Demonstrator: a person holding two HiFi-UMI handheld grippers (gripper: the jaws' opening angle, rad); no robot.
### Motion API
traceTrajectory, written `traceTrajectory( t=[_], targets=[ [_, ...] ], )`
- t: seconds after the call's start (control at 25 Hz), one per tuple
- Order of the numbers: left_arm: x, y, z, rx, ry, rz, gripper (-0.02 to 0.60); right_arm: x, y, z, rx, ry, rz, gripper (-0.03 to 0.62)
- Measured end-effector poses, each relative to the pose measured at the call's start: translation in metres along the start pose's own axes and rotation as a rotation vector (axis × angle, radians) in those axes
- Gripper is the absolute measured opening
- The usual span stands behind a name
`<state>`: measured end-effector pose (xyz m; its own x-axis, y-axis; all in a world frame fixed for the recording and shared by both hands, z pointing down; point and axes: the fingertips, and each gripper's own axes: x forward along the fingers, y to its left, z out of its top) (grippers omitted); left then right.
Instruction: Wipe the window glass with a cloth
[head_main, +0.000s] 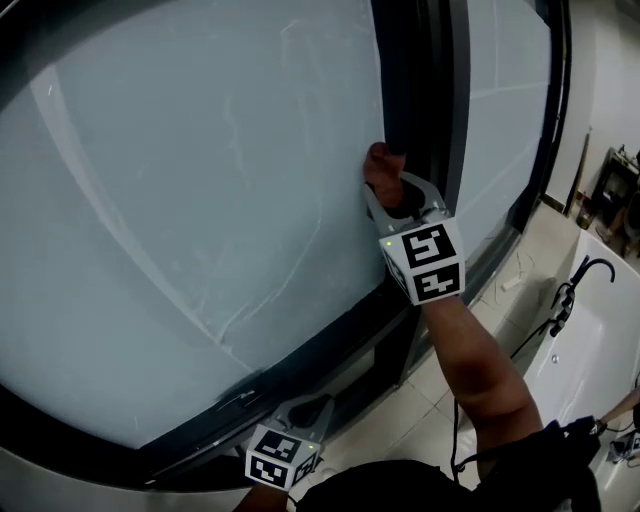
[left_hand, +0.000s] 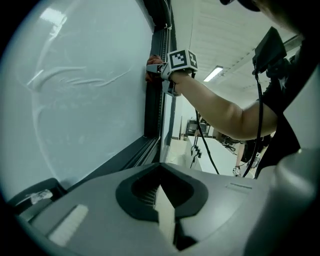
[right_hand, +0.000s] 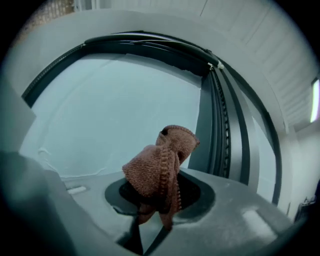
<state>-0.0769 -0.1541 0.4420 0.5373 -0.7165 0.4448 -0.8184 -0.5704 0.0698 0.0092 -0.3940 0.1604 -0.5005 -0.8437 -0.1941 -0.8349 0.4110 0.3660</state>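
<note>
Bunching softly in the clamped jaws of the right gripper, the cloth looks light, limp — best pinched mid-fold; left gripper jaws together, empty.

Pale tiled floor, white bathtub at right, ceiling strip light overhead.

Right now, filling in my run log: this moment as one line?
right gripper: shut on cloth, at glass right edge by frame | left gripper: shut, empty, low, off glass
</note>
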Motion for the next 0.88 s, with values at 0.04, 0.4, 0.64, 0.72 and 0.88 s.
traceTrajectory(
  t=[0.04,0.4,0.64,0.72,0.88],
  targets=[
    [0.001,0.001,-0.002,0.008,0.004,-0.029,0.017,0.003,-0.001,-0.001,-0.013,0.016,-0.019,0.109],
    [-0.009,0.012,-0.009,0.073,0.044,-0.214,0.017,0.021,-0.005,-0.009,0.037,0.068,-0.067,0.109],
    [-0.006,0.017,-0.008,0.087,0.037,-0.213,0.017,0.025,-0.005,-0.012,0.118,0.041,-0.055,0.109],
    [0.0,0.021,-0.004,0.071,0.028,-0.192,0.017,0.025,-0.005,-0.012,0.132,0.027,-0.047,0.107],
    [0.014,0.016,0.006,0.057,0.017,-0.159,0.017,0.023,0.0,-0.015,0.143,0.014,-0.012,0.107]
  ],
)
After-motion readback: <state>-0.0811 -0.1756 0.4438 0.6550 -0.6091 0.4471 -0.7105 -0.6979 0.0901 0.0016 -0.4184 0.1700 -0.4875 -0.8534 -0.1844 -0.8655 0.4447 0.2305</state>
